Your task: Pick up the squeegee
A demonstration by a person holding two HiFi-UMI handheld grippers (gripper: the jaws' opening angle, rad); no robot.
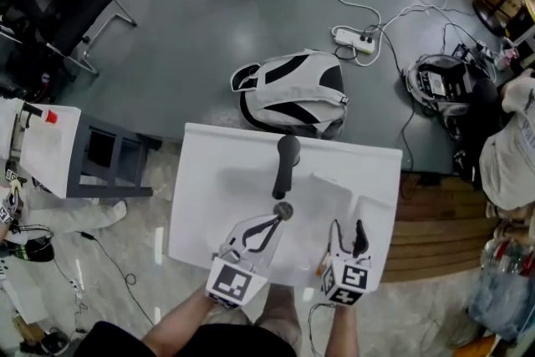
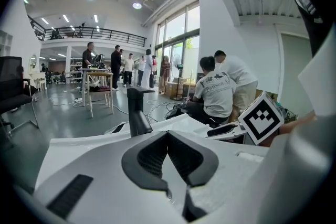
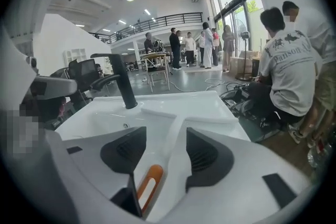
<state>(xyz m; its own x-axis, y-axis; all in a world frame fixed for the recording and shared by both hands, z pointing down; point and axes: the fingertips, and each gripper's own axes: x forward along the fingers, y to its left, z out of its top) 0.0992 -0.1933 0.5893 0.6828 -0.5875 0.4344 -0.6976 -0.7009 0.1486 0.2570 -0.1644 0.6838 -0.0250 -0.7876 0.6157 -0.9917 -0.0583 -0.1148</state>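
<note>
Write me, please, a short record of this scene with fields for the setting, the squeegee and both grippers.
setting: white sink with a black tap
squeegee: only its orange handle shows, low between the right jaws
left gripper: jaws together, empty, pointing at the tap
right gripper: jaws apart, not pressing on the handle
task state: squeegee not yet gripped

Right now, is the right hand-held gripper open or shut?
Open: right hand-held gripper pads stand apart, orange handle between them unpinched.
</note>
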